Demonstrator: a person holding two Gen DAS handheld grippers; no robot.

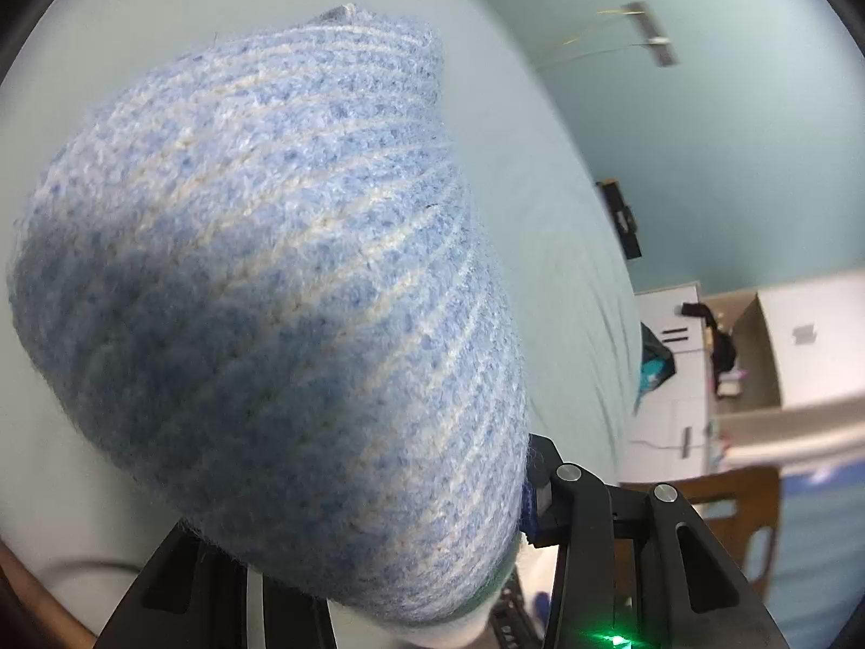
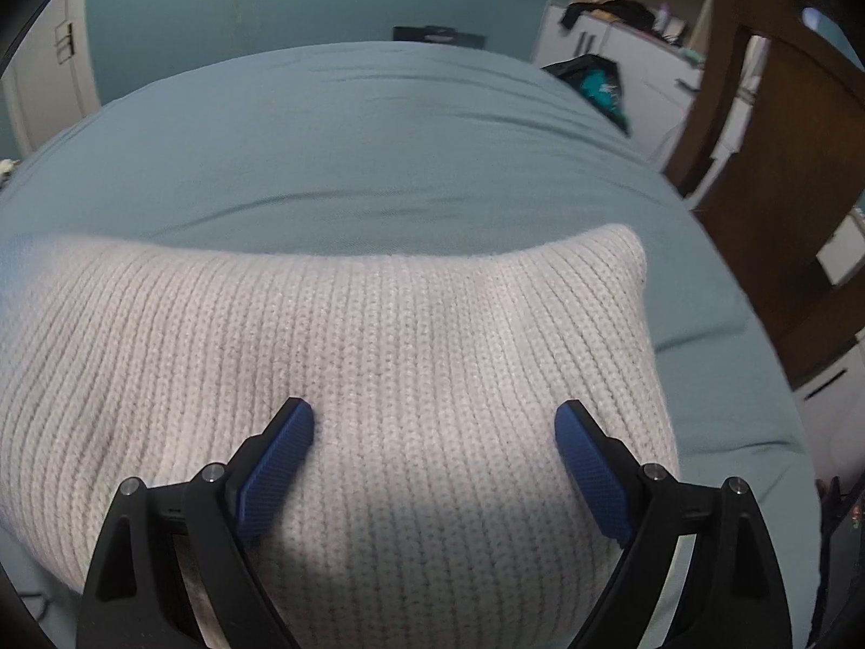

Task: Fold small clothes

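Two wrist views during the folding of a small knitted garment on a bed point(image 2: 378, 124) covered in a teal sheet. In the left wrist view, the left claw point(image 1: 519, 530) is clenched on a blue-and-white striped knit point(image 1: 259, 281), which bulges up and fills most of the frame; only the right-hand finger and a sliver of its blue pad show at the knit's edge, the other being hidden by the fabric. In the right wrist view, the right claw point(image 2: 435, 465) is released, its two blue pads point(image 2: 278, 465) spread wide over a cream ribbed knit point(image 2: 346, 335) that lies on the near part of the bed, with nothing between them. Whether the two knits are one garment cannot be told. The step in hand appears to be lifting one edge for a fold: it would go best if the raised edge is carried over evenly while the free claw pins or pinches the flat fabric near its right-hand edge, so the lower layer does not drag. Both claws point steeply downward toward the bed; a wooden chair point(image 2: 784, 189) stands to the right.
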